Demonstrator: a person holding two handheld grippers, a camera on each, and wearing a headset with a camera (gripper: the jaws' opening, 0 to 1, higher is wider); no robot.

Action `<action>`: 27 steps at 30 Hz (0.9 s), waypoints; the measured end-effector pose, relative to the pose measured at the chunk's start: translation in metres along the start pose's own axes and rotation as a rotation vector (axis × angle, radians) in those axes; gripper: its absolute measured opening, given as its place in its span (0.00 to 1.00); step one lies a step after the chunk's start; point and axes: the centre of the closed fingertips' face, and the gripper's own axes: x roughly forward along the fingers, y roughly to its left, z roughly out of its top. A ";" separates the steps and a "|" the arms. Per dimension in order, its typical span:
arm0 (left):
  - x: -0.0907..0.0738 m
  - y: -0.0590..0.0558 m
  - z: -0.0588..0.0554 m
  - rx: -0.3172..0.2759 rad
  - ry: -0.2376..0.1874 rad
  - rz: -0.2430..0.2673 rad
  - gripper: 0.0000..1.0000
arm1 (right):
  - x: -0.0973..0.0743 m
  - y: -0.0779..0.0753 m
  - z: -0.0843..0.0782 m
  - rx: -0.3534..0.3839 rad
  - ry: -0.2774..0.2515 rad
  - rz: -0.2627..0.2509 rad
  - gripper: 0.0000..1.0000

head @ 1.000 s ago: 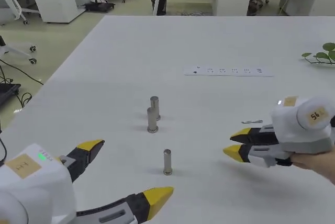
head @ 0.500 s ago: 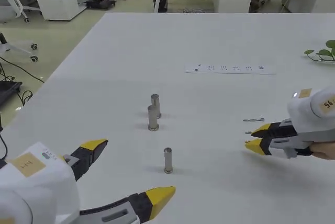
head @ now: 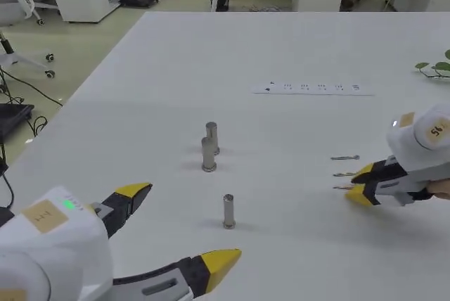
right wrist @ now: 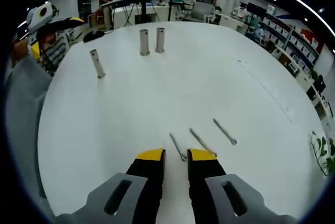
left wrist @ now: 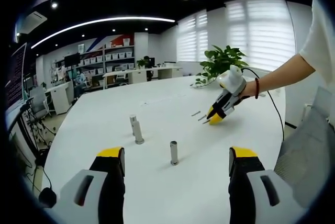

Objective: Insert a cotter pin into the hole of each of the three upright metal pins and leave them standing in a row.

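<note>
Three metal pins upright on worktop point(head: 295, 41), all ahead of left gripper point(head: 179, 225). Near pin point(head: 228, 211) just beyond its tips, roughly centred between the jaws in left gripper view. Middle pin point(head: 208, 155) and far pin point(head: 211, 132) further out and slightly left, just beside each other; touching or apart, cannot tell. Left gripper spread wide, holding nothing.

Right gripper point(head: 360, 184) well apart from the pins, low over worktop, jaws nearly together with a slim gap, pinching nothing. Pins far ahead and to the left of its jaws.

Three cotter pins flat on worktop right at its tips:
- first cotter pin point(right wrist: 177, 146), near end at the gap between the jaws
- second cotter pin point(right wrist: 202, 142), just off right jaw tip
- third cotter pin point(right wrist: 224, 132), a little further out to the right

Roughly parallel, apart from one another. Contact between tips and first cotter pin: cannot tell.

Power strip point(head: 313, 88) flat on worktop, well off to the right of right gripper's jaws.
</note>
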 end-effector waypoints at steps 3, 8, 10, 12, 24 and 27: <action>0.000 0.001 -0.001 -0.001 0.003 0.002 0.81 | 0.001 -0.001 -0.001 -0.009 0.009 0.004 0.18; 0.000 0.002 -0.002 -0.002 0.004 0.003 0.80 | 0.002 0.001 0.000 0.010 0.026 0.046 0.15; 0.000 0.003 -0.002 -0.003 0.005 0.005 0.80 | 0.002 -0.001 -0.001 0.039 0.043 0.062 0.14; 0.000 0.004 -0.003 -0.005 0.005 0.005 0.80 | 0.003 -0.002 -0.001 0.034 0.058 0.070 0.14; -0.001 0.004 -0.003 -0.014 -0.001 0.000 0.79 | 0.004 0.003 -0.001 -0.048 0.162 0.100 0.09; -0.001 0.004 -0.003 -0.012 0.002 -0.001 0.79 | 0.004 0.002 -0.002 -0.086 0.187 0.084 0.05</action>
